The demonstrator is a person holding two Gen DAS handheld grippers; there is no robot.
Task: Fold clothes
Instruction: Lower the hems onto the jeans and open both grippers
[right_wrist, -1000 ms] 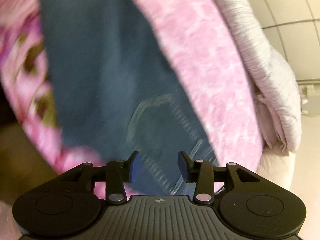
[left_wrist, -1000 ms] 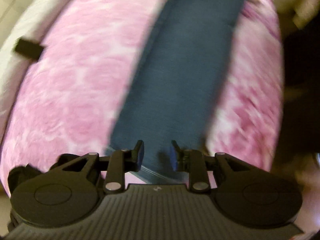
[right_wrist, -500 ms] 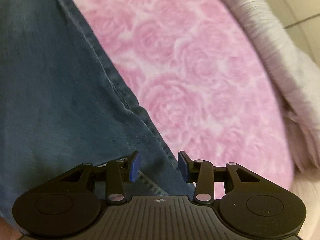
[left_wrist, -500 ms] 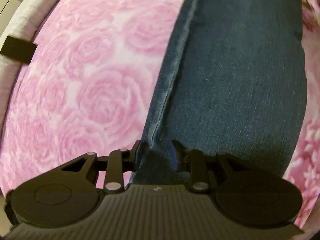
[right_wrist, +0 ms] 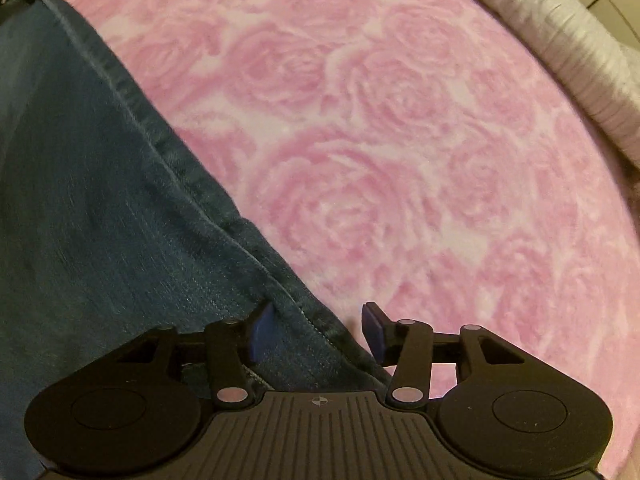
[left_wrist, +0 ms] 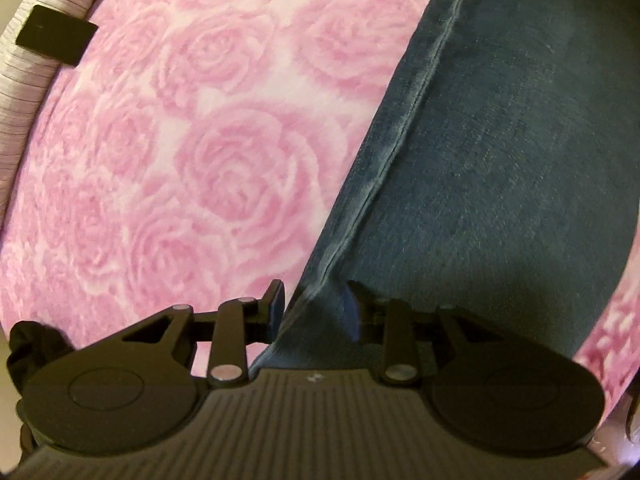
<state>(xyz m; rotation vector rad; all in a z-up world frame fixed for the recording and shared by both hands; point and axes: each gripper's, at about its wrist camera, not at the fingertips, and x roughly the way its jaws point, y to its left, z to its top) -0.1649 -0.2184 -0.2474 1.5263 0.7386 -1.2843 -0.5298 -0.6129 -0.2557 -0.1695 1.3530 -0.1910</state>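
The pink rose-print blanket (left_wrist: 192, 168) fills most of both views, and the jeans (left_wrist: 500, 152) lie flat on it, their stitched side seams running diagonally up from each gripper.

Your left gripper (left_wrist: 314, 314) has the left seam edge of the jeans between its pads; its jaws are opening and only narrowly apart, so the denim looks about to slip free rather than firmly pinched. Your right gripper (right_wrist: 316, 330) straddles the opposite seam edge with its jaws opening too, wider, and the right pad stands clear over the blanket.

If you mean to lay this fold down, let both edges go together so the layer lands square, and keep the seams straight and parallel. If you mean to regrip, bite across the seam, where the cloth is thickest.

Only the left view shows the small black rectangle (left_wrist: 54, 36) on the grey striped cover (left_wrist: 24, 80) at the blanket's far edge. Only the right view shows the pale tiled floor (right_wrist: 616, 4) beyond that grey cloth.
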